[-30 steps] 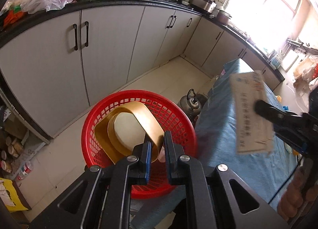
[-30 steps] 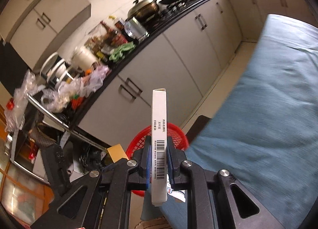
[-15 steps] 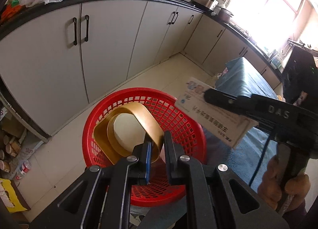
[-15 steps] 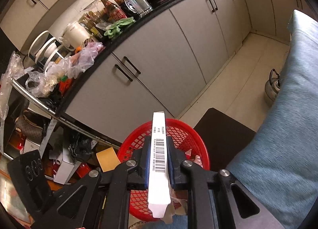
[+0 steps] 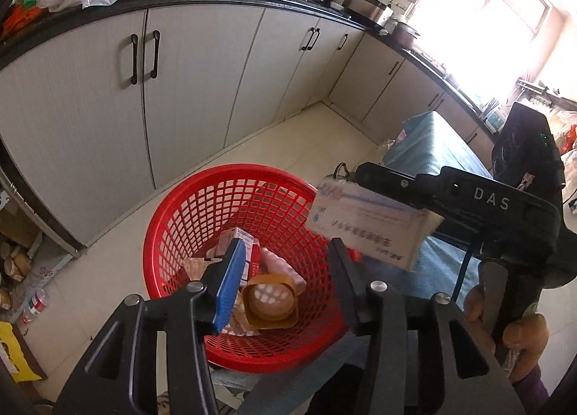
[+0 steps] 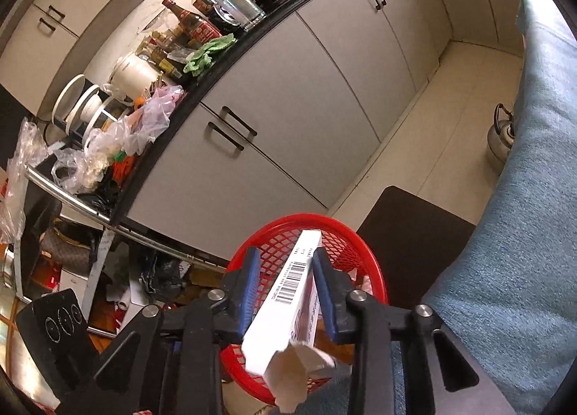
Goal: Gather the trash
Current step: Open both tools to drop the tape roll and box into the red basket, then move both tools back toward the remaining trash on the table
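Note:
A red mesh basket (image 5: 202, 213) stands on the floor below both grippers; it also shows in the right wrist view (image 6: 364, 245). My left gripper (image 5: 285, 270) is open and empty above it. A gold tape roll (image 5: 268, 301) lies in the basket with cartons and wrappers (image 5: 241, 245). My right gripper (image 6: 285, 285) is open. A white carton (image 6: 288, 307) with a barcode lies tilted between its spread fingers, over the basket. The carton (image 5: 371, 227) also shows in the left wrist view at the basket's right rim.
Grey kitchen cabinets (image 5: 202, 65) run behind the basket. A table with a blue cloth (image 6: 523, 234) is to the right. A metal kettle (image 6: 501, 141) stands on the floor beside it. A dark stool top (image 6: 414, 231) is right of the basket. Clutter fills the shelves at left (image 6: 72, 252).
My left gripper opened and the gold tape roll dropped into the basket. My right gripper opened and the white carton tilts loose between its fingers.

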The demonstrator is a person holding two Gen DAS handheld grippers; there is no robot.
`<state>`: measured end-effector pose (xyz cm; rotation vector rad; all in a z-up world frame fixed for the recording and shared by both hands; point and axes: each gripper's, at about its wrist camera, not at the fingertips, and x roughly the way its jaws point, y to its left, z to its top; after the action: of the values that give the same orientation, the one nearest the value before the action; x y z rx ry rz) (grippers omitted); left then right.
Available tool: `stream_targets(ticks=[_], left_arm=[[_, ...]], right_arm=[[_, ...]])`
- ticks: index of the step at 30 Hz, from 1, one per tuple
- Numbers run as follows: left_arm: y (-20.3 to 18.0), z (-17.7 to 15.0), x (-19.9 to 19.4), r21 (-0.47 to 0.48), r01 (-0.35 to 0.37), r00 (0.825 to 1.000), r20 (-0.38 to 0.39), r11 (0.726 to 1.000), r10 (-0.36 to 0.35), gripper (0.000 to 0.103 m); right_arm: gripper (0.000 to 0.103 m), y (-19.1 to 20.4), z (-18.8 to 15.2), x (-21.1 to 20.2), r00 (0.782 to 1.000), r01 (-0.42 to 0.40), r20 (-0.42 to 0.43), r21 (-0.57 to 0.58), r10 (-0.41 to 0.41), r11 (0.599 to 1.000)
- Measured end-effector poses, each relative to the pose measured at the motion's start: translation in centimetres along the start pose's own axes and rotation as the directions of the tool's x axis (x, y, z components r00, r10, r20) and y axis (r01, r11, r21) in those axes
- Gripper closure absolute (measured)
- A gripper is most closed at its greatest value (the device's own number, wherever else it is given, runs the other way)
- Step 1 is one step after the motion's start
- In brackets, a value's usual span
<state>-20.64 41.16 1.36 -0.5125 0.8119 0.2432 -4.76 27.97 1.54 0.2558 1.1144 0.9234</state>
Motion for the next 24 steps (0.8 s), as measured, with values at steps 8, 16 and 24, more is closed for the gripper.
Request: stream_targets(ticks=[8,16,24], left_arm=[[-0.8,-0.2,-0.9,0.022,-0.021,1.0,0.017,1.0,0.021,0.049],[-2.7,-0.6,-2.1,0.082,-0.119,0.991,0.065,0.99,0.114,0.039],[-4.8,-1.4,-2.6,0.139,-0.186,0.98,0.092,0.973,0.175,0.035]], right_arm=[[0.054,0.2,-0.2,-1.3,1.0,-0.015,0.024,0.013,0.015,1.0],[0.047,0.8,-1.0,-4.6,0.996,0.039,0.085,-0.045,-0.035,0.998],[0.043,-1.1,-2.7,-8.2,0.986,0.123,0.124,-0.049,-0.116,0.991]])
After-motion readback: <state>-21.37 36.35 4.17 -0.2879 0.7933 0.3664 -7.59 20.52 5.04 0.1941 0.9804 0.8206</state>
